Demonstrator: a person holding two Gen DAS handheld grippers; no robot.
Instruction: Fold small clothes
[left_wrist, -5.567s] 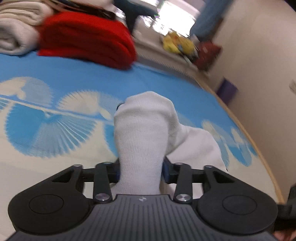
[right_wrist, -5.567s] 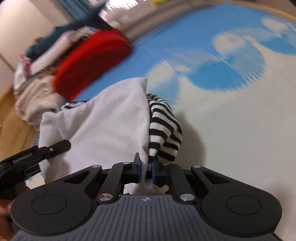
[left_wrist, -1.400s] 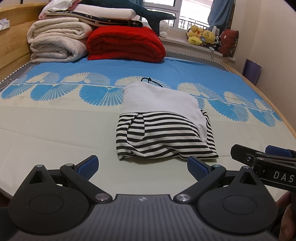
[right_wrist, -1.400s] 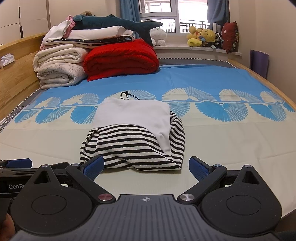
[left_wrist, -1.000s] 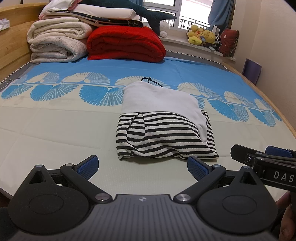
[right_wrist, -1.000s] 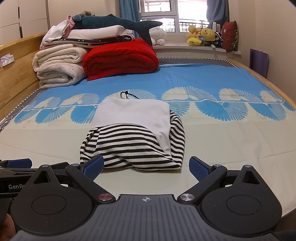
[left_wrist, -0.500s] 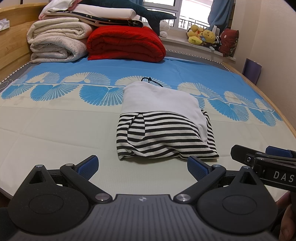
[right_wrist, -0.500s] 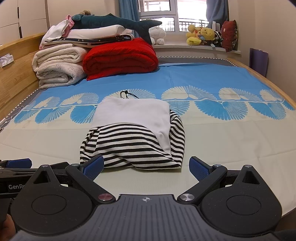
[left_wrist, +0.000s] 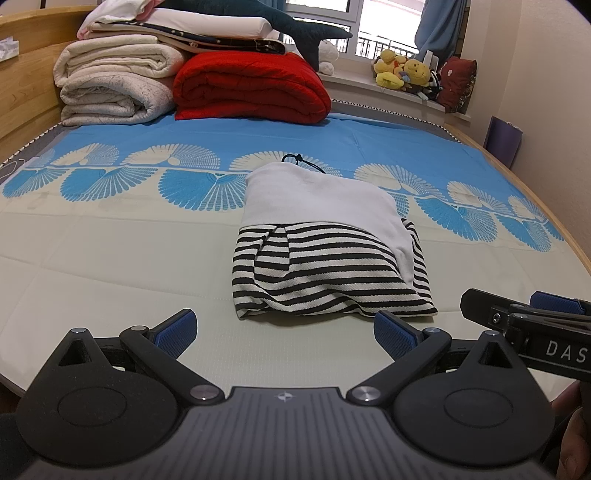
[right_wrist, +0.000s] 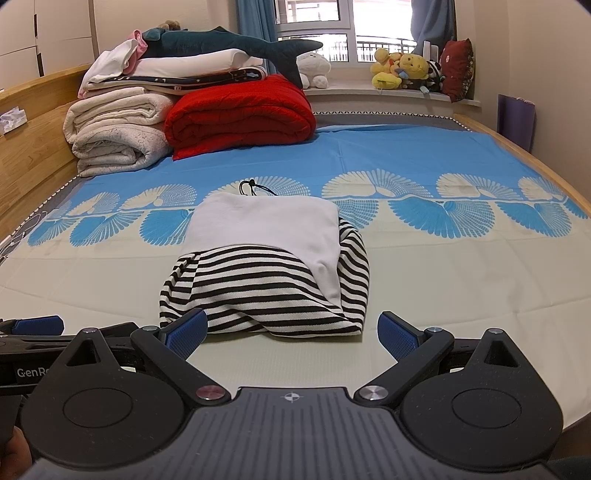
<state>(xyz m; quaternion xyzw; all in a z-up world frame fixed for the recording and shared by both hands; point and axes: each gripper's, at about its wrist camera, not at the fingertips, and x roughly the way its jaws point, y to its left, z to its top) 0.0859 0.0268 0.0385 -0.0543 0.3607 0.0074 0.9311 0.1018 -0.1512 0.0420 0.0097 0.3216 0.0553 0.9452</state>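
Both tools are spread wide and holding nothing: left tool (left_wrist: 284, 330), right tool (right_wrist: 291, 332), hovering at the near edge of the bed (left_wrist: 110, 258). Just past them the folded striped garment (left_wrist: 325, 273) sits on the cream-and-blue fan-print sheet, white part on top. Further back: red blanket (right_wrist: 240, 110), rolled cream blankets (right_wrist: 114, 136), then stuffed toys (right_wrist: 402, 70) on the windowsill.

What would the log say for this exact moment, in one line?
garment: folded, lying on bed | left gripper: open, holding nothing | right gripper: open, holding nothing | both short of garment
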